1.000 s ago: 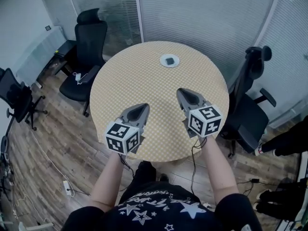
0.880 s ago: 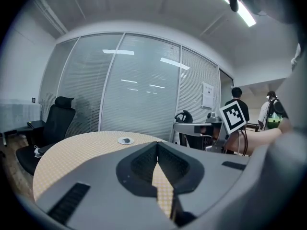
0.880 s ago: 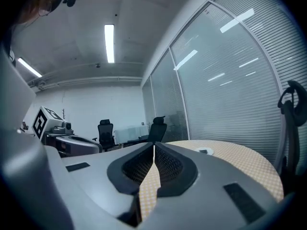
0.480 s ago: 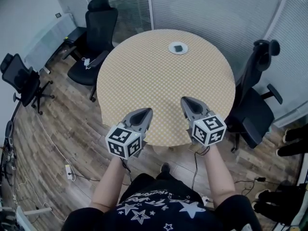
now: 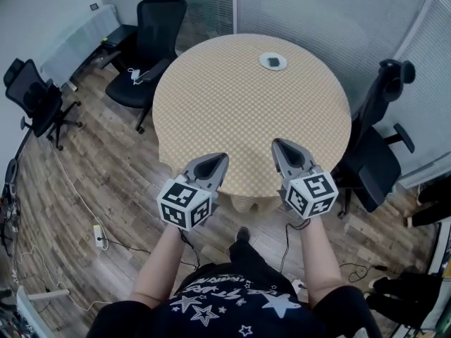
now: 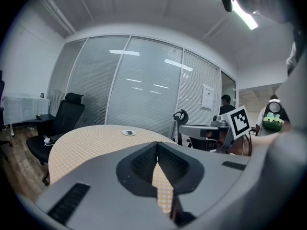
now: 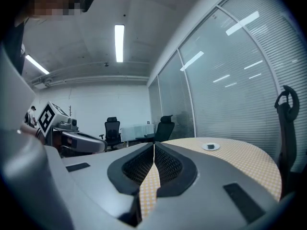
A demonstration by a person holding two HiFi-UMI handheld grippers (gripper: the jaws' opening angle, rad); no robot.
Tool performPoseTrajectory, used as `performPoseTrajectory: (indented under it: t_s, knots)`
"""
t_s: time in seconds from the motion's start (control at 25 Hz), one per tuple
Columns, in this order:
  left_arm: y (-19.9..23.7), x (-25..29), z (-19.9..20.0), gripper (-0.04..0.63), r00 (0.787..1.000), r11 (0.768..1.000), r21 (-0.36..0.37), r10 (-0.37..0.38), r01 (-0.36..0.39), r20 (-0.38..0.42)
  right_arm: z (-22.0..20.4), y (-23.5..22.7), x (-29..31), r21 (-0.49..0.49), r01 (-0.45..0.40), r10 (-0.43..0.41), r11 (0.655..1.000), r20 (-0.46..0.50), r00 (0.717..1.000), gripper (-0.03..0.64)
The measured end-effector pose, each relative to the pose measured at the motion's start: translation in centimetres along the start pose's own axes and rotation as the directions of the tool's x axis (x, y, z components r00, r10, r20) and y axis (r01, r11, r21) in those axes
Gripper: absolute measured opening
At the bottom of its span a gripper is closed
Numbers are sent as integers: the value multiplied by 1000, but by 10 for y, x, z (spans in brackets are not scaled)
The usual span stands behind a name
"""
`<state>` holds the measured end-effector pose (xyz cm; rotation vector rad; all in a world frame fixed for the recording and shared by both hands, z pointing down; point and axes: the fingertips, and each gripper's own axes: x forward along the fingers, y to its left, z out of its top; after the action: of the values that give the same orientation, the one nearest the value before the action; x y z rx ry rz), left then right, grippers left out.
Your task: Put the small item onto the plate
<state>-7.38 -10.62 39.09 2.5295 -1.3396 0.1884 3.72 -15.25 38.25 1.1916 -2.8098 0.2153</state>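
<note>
Small dark square item [image 5: 273, 61] lies, as far as this distant view shows, on the white round plate [image 5: 263, 63] at the far side of the round yellow-checked table [image 5: 239, 118]. Over the last second the person has backed away. The left gripper [image 5: 223, 158] and right gripper [image 5: 277, 144] now hang at the near edge, jaws pressed together and empty. The task looks finished.
</note>
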Motion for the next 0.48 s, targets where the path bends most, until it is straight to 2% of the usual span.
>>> performPoseTrajectory:
  t_s: [0.12,0.48]
  knots:
    - [1,-27,-5,8,1000,1000,10,4,-4,7,2,27,-7,-41,14,-13,999,21,1000,29]
    - [-13,-125,-24,6,999,999,38,2,-3,38,-12,121,-52,-36,38,-37,999,17,999,29]
